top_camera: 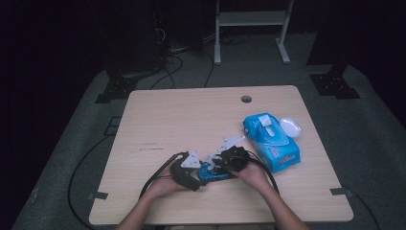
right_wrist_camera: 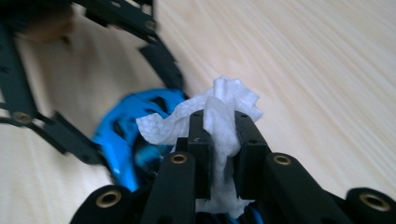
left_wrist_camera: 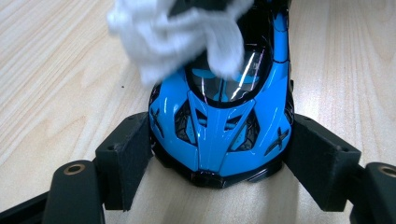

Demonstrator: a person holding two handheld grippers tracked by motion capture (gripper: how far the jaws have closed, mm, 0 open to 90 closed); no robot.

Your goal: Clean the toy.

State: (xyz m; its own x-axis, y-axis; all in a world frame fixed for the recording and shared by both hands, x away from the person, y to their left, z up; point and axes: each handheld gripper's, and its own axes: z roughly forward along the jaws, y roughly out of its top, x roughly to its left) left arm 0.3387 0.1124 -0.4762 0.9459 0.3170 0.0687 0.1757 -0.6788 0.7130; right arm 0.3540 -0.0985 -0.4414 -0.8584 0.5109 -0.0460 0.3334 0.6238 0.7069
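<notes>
Tabletop (top_camera: 158, 120) with a blue wipes pack (top_camera: 271, 141) at right, well apart from the work. The blue toy car (left_wrist_camera: 219, 126) rests near the front edge, its nose clamped between the pads of the left tool (left_wrist_camera: 217, 163). The right tool (right_wrist_camera: 219, 140), closed tight on a white wipe (right_wrist_camera: 219, 112), holds it against the car's windscreen.

Light wood table (top_camera: 191, 120), rounded corners, cable hole (top_camera: 246, 99) at 1 o'clock near far edge. Grey carpet floor (top_camera: 378, 143) all around. White metal frame legs (top_camera: 251, 28) at 12 o'clock. Black stand bases (top_camera: 117, 88) at 10 and (top_camera: 332, 84) at 2. Black cables (top_camera: 177, 67) on floor behind table. Room dark, table dimly lit.
</notes>
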